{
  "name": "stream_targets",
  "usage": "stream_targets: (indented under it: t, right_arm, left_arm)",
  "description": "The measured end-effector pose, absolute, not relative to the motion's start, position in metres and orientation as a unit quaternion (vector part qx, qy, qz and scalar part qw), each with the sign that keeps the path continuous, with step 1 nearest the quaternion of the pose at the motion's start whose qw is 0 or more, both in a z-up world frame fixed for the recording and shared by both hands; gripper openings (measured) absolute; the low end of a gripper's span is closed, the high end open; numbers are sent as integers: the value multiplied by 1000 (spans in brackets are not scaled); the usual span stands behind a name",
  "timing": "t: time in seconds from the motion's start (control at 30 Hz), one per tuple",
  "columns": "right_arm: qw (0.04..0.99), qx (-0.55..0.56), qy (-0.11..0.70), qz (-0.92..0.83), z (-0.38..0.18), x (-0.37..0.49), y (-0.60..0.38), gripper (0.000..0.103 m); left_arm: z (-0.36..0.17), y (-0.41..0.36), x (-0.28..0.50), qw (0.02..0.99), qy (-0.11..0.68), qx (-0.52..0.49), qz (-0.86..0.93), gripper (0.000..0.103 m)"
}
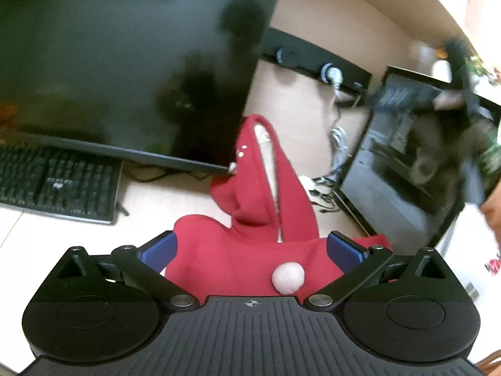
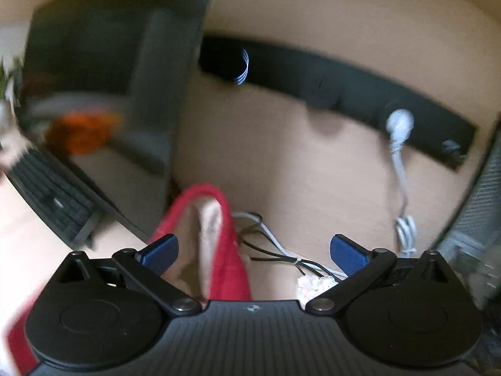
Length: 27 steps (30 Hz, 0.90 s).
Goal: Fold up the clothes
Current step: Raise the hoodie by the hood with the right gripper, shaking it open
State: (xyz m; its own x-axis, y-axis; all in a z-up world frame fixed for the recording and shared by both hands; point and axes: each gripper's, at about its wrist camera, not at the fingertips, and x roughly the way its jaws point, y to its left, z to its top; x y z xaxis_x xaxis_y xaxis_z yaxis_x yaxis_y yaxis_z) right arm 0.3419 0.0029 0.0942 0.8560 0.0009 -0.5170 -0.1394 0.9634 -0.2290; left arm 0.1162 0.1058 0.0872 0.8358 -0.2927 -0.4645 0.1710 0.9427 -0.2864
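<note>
A red hooded garment (image 1: 250, 219) with a cream lining and a pale pompom (image 1: 288, 277) lies on the light desk, its hood standing up toward the monitor. My left gripper (image 1: 250, 247) is open, its blue pads on either side of the red cloth without pinching it. In the right wrist view the same red garment (image 2: 225, 257) rises between the blue pads, nearer the left one. My right gripper (image 2: 253, 250) is open and holds nothing. The view is blurred.
A large dark monitor (image 1: 125, 62) and a black keyboard (image 1: 59, 181) stand at the back left. A second screen (image 1: 407, 156) is at the right. A black cable strip (image 2: 328, 84) with a white plug (image 2: 399, 123) and loose cables (image 2: 281, 250) lie behind the garment.
</note>
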Motion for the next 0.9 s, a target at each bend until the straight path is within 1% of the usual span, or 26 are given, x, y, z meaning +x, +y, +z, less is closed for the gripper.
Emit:
stream_targets:
  t: [0.1, 0.2, 0.23, 0.3, 0.37, 0.43, 0.5, 0.63, 0.7, 0.8, 0.9]
  right_arm:
    - [946, -160, 278, 45, 58, 386, 8, 103]
    - [940, -164, 296, 34, 23, 432, 20, 103]
    - [942, -168, 289, 14, 14, 443, 23, 103]
    - [953, -179, 238, -47, 6, 450, 25, 102]
    - [965, -186, 150, -108, 16, 434, 24, 100]
    - [976, -157, 76, -130, 48, 398, 19, 100]
    - [983, -132, 8, -129, 95, 350, 19, 100]
    - [981, -130, -98, -105, 192, 248, 33, 100]
    - [974, -139, -147, -103, 231, 200, 49, 103]
    - [967, -130, -194, -101, 282, 143, 69, 103]
    - [963, -115, -221, -105, 328, 101, 86, 103]
  left_arm:
    - [80, 105, 112, 950, 274, -119, -92, 103]
    - [70, 109, 105, 946, 297, -120, -56, 103]
    - [66, 111, 104, 943, 306, -123, -41, 103]
    - [61, 118, 98, 937, 322, -133, -16, 103]
    - [58, 123, 92, 935, 329, -131, 1, 103]
    - [59, 131, 84, 936, 328, -131, 10, 103]
    - [65, 139, 76, 940, 315, -134, 1, 103]
    - [87, 151, 68, 956, 256, -121, -71, 103]
    - [100, 153, 65, 960, 219, -115, -130, 103]
    - [121, 153, 59, 957, 156, -99, -223, 103]
    - [137, 146, 56, 945, 112, -79, -296, 103]
